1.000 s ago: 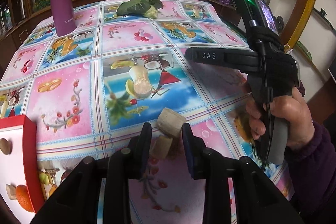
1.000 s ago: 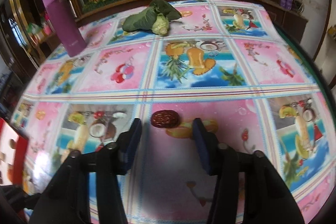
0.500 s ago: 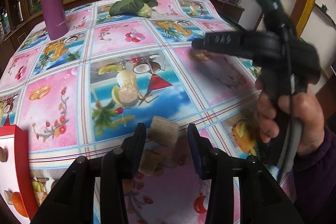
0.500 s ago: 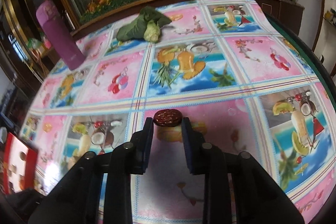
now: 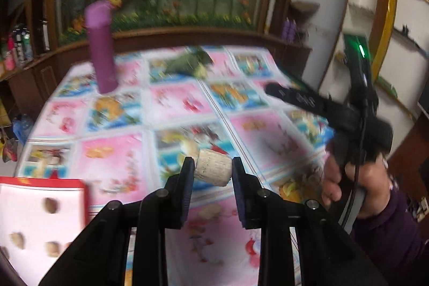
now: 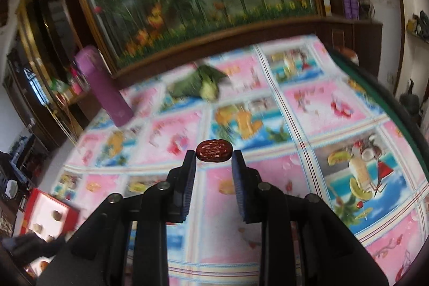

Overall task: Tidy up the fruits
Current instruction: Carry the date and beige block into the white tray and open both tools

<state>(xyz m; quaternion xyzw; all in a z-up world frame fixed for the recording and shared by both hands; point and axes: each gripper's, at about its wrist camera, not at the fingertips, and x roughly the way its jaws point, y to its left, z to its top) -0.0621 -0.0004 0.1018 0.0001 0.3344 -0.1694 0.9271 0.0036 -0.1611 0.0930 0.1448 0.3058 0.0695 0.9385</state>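
In the left wrist view my left gripper (image 5: 212,161) is closing its jaws on a beige, cork-like piece (image 5: 213,171), which its pads pinch above the tablecloth. In the right wrist view my right gripper (image 6: 213,156) is shut on a dark red wrinkled date (image 6: 213,150), held at its fingertips clear of the table. A red box with a white insert (image 5: 85,195) at the lower left holds several small fruits in round pockets. The same red box (image 6: 29,203) shows at the lower left of the right wrist view.
A purple bottle (image 5: 102,50) stands at the far left of the table. A green leafy vegetable (image 5: 187,63) lies near the far edge. A person's hand (image 5: 348,186) holds the right gripper's handle at the right. The fruit-print tablecloth (image 6: 335,103) covers the table.
Both grippers closed on their pieces and rose off the table: the left with the beige piece, the right with the date. The views tilted up and blurred.
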